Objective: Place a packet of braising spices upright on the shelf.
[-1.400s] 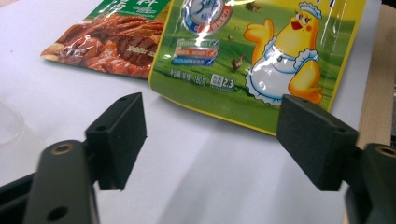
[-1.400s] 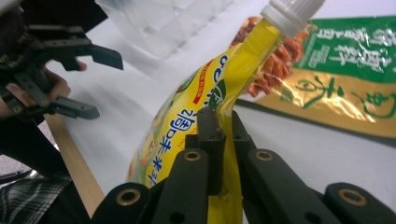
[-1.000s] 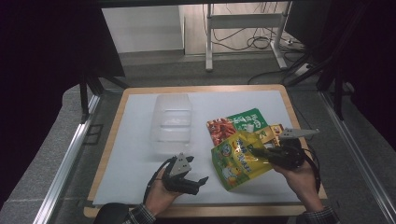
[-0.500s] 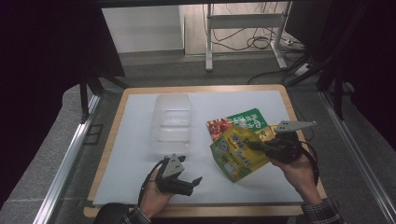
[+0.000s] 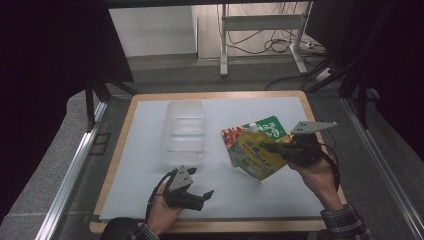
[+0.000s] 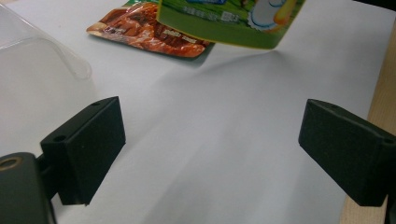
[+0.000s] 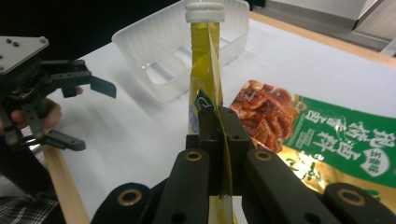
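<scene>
My right gripper [image 5: 268, 149] is shut on the side edge of a yellow-green spouted pouch [image 5: 254, 156] and holds it just above the white mat. In the right gripper view the pouch [image 7: 204, 65] stands on edge between the jaws [image 7: 219, 135], its white cap [image 7: 204, 11] pointing away. Under it a red-and-green flat pouch [image 5: 272, 126] lies on the mat. My left gripper [image 5: 202, 183] rests low near the front edge; its jaws have just been opening and stand wide with nothing between them [image 6: 212, 144].
A clear plastic container [image 5: 184, 131] stands empty at the mat's middle left, beyond the left gripper. The wooden table edge [image 5: 115, 165] frames the white mat. Metal rails run along both sides. In the right gripper view the left gripper [image 7: 93, 116] shows at the left.
The right gripper has raised the yellow-green pouch a little off the flat pouch. The left gripper drew back slightly to the left, and its jaws spread wider.
</scene>
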A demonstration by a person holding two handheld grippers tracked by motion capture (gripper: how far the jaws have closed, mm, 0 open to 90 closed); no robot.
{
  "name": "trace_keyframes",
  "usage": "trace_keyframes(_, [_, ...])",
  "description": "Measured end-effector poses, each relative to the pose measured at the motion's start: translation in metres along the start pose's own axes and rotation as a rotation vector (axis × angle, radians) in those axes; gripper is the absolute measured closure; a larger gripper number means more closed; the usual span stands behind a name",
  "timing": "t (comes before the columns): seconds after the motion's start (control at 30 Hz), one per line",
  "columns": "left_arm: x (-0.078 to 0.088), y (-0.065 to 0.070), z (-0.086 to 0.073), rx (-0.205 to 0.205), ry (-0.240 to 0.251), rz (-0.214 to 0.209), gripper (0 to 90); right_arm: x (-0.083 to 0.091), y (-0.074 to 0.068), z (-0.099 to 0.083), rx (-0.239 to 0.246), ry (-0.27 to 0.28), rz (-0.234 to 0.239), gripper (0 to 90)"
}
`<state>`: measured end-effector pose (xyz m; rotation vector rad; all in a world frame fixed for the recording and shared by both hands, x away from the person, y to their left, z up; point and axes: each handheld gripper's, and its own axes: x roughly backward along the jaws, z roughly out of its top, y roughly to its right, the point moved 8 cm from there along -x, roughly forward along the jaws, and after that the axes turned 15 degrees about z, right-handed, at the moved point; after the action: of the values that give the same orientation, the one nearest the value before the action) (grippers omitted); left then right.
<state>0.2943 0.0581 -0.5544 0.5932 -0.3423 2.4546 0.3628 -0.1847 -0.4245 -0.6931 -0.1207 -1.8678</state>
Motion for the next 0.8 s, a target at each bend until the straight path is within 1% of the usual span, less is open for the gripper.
trace_keyframes(0.13, [0.002, 0.0, 0.0, -0.002, 0.004, 0.0, 7.0, 0.001, 0.003, 0.007, 0.007, 0.007, -0.007, 88.8])
trace_keyframes(0.37, [0.007, -0.002, -0.001, -0.001, 0.017, 0.008, 6.8, 0.0, 0.008, 0.017, 0.018, 0.022, -0.003, 88.7])
trace_keyframes(0.53, [0.011, -0.006, -0.004, -0.005, 0.02, 0.024, 6.3, -0.005, 0.013, 0.027, 0.039, 0.02, 0.011, 88.7])
trace_keyframes(0.8, [0.015, -0.007, -0.006, -0.009, 0.023, 0.032, 6.2, -0.018, 0.017, 0.042, 0.052, 0.019, 0.017, 88.7])
